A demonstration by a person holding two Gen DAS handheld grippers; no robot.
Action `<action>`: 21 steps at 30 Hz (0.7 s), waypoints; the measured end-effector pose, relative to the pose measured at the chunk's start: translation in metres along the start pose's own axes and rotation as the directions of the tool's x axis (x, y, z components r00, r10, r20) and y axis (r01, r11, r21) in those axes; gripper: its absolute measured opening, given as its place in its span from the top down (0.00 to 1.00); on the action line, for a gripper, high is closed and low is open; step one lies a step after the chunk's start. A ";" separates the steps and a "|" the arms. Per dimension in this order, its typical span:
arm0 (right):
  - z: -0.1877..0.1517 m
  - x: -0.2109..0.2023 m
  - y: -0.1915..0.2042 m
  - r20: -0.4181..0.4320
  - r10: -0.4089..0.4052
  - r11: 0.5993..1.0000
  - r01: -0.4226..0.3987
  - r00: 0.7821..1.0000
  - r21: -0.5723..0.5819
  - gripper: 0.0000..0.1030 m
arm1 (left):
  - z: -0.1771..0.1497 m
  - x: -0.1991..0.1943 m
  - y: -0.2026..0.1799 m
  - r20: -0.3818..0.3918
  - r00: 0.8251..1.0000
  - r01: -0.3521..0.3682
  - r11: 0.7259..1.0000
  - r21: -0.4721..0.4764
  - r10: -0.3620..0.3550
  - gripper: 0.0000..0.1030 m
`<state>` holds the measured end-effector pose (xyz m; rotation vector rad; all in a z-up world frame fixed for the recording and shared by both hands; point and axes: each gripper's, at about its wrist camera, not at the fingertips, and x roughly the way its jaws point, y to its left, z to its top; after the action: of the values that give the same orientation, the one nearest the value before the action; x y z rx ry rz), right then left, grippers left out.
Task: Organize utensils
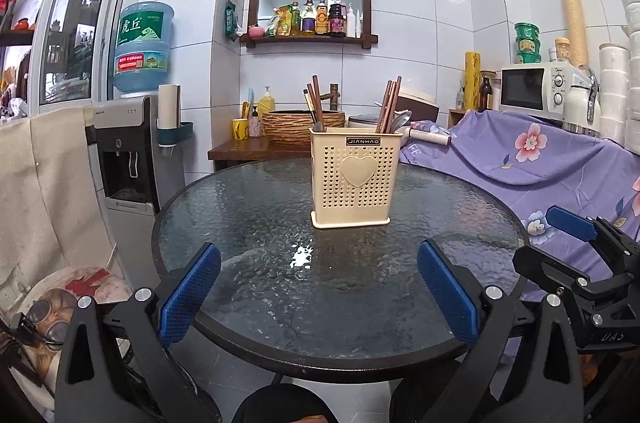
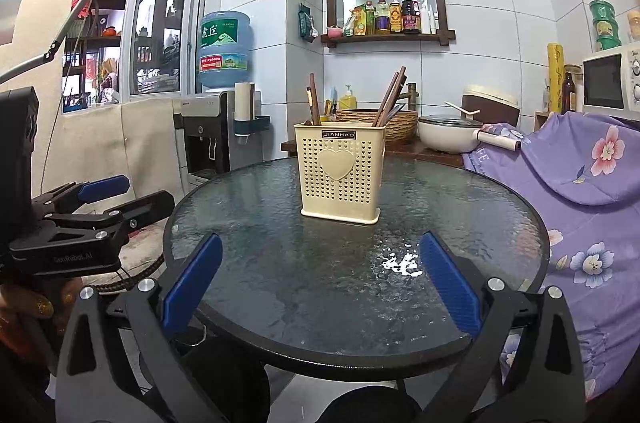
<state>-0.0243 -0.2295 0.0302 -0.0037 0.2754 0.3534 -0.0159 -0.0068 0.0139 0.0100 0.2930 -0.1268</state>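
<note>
A cream plastic utensil holder (image 1: 354, 179) with a raised heart on its perforated front stands upright on the round glass table (image 1: 240, 223), a little past the table's middle, toward the wall. Brown chopsticks (image 1: 390, 105) lean out of its right side, and more chopsticks (image 1: 316, 101) stick up from its left side. The bowl of a metal spoon (image 1: 401, 121) peeks over the rim beside the right-hand bunch. From the right wrist view the same holder (image 2: 340, 171) sits a touch left of centre, with its chopsticks (image 2: 390, 99) fanning to the right.

The left gripper (image 1: 320, 287) hangs over the near edge of the table with its blue pads (image 1: 192, 291) spread wide and nothing between them. The right gripper (image 2: 320, 283) is held the same way, released, its blue pads (image 2: 450, 283) well apart over the bare glass and holding nothing. Both are well short of the holder. Each gripper shows at the edge of the other's view, side by side.

Behind the table a water dispenser (image 1: 128, 159) carries a blue bottle (image 1: 144, 47), a wooden shelf (image 1: 310, 39) on the tiled wall holds sauce bottles, and a purple flowered cloth (image 1: 540, 159) drapes the counter to the right below a white microwave (image 1: 536, 87)
</note>
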 end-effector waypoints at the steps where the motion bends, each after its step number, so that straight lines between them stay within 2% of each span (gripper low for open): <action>1: 0.000 0.000 0.000 0.000 -0.001 1.000 0.001 1.000 0.000 0.06 | 0.000 -0.001 0.001 0.002 1.000 -0.002 1.000 0.002 0.002 0.06; 21: 0.000 0.002 0.000 -0.013 0.002 1.000 -0.002 1.000 0.000 0.05 | -0.001 0.000 0.000 -0.006 1.000 0.005 1.000 0.010 -0.005 0.06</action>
<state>-0.0226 -0.2288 0.0295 -0.0053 0.2879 0.3554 -0.0157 -0.0069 0.0132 0.0195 0.2983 -0.1336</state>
